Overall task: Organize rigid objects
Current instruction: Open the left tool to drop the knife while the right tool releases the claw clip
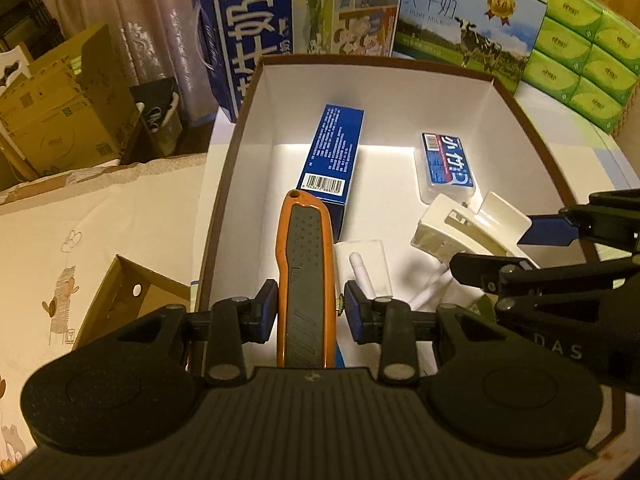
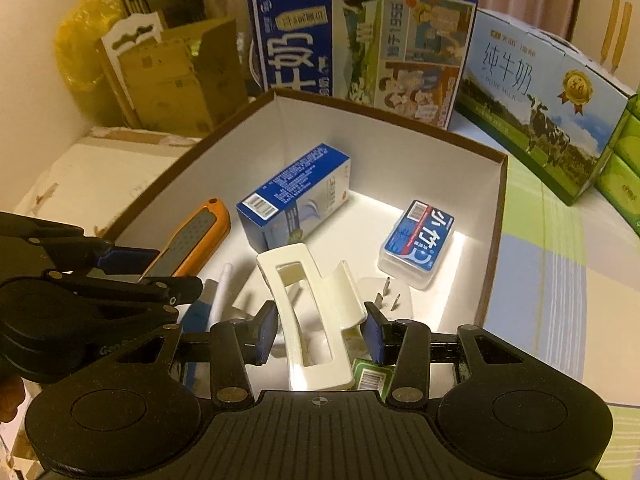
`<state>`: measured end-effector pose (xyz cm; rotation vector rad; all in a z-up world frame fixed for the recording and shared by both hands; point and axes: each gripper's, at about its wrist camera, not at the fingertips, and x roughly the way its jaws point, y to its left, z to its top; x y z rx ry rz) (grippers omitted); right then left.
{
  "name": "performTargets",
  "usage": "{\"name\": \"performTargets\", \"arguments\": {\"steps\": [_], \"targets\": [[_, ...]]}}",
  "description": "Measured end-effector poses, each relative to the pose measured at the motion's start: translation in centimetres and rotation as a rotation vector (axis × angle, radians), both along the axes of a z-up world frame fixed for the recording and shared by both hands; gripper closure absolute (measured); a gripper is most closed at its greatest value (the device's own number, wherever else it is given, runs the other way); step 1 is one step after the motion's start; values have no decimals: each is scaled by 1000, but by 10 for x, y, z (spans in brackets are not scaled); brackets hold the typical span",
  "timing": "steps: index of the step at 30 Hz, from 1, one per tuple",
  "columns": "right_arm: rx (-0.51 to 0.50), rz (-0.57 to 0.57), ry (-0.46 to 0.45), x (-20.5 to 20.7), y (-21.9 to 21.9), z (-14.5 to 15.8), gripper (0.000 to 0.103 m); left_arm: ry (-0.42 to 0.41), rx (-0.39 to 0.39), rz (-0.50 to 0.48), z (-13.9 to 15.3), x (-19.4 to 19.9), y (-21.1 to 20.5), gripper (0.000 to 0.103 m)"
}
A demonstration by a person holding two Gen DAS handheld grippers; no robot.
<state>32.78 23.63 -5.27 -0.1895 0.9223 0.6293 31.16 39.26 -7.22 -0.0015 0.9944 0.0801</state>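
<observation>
My left gripper [image 1: 310,310] is shut on an orange and grey utility knife [image 1: 306,264] and holds it over the near left part of a brown box with a white inside [image 1: 400,80]. My right gripper [image 2: 320,328] is shut on a cream hair claw clip [image 2: 308,304], held above the box floor. The knife also shows in the right wrist view [image 2: 196,236], and the clip in the left wrist view [image 1: 468,228]. In the box lie a blue carton [image 1: 334,160], a small clear case with a blue label [image 1: 446,168], a white plug [image 2: 384,292] and a white stick [image 1: 362,276].
Milk cartons [image 2: 360,48] stand behind the box. Green tissue packs [image 1: 580,60] are at the far right. Cardboard boxes [image 1: 60,108] sit at the far left. A small open cardboard box [image 1: 128,300] lies left of the brown box on the patterned cloth [image 1: 80,220].
</observation>
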Motion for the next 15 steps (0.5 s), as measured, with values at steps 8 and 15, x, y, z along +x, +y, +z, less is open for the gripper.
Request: {"name": "performTargets", "arguments": {"steps": [8, 15], "targets": [[-41, -31, 17, 14, 12, -12, 61, -19, 12, -53, -1, 18, 1, 74], [-41, -62, 41, 21, 13, -18, 61, -33, 9, -81, 2, 25, 7, 72]]}}
